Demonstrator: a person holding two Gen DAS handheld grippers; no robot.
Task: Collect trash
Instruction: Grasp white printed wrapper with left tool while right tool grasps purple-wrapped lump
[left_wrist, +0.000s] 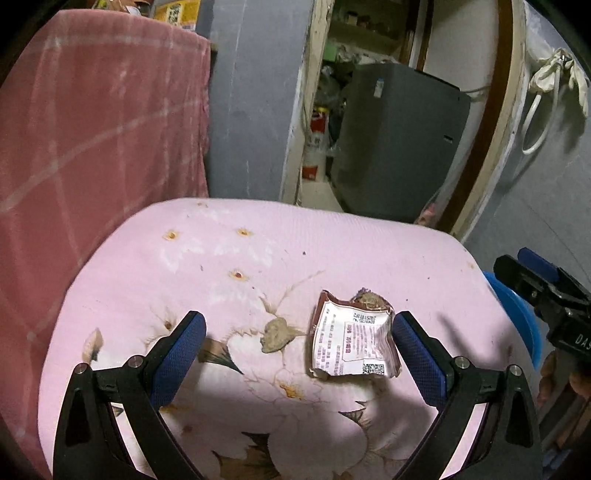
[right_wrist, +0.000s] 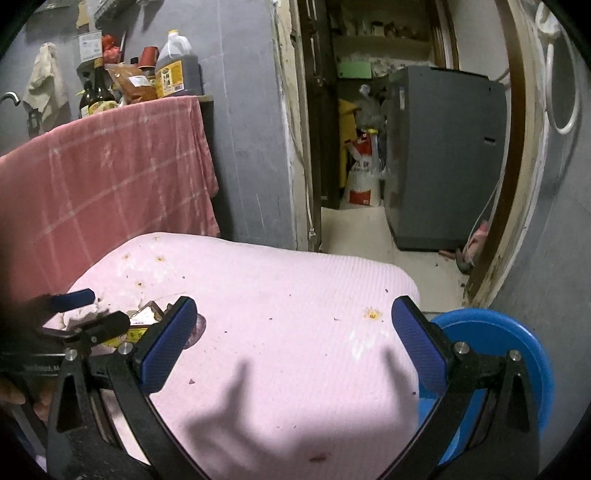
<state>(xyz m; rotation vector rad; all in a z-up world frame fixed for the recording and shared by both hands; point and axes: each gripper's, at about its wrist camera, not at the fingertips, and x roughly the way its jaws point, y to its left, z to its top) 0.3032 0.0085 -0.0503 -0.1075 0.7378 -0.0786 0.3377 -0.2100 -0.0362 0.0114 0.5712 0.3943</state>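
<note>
Left gripper (left_wrist: 299, 343) fingers wide over bench (left_wrist: 258, 251); better shifted right, straddling torn wrapper (left_wrist: 352, 341) squarely before pinching.

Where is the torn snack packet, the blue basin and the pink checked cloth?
torn snack packet (left_wrist: 352, 338), left wrist view, on its white printed label.
blue basin (right_wrist: 517, 339), right wrist view, on its inner wall.
pink checked cloth (right_wrist: 110, 177), right wrist view, on its hanging front.
</note>
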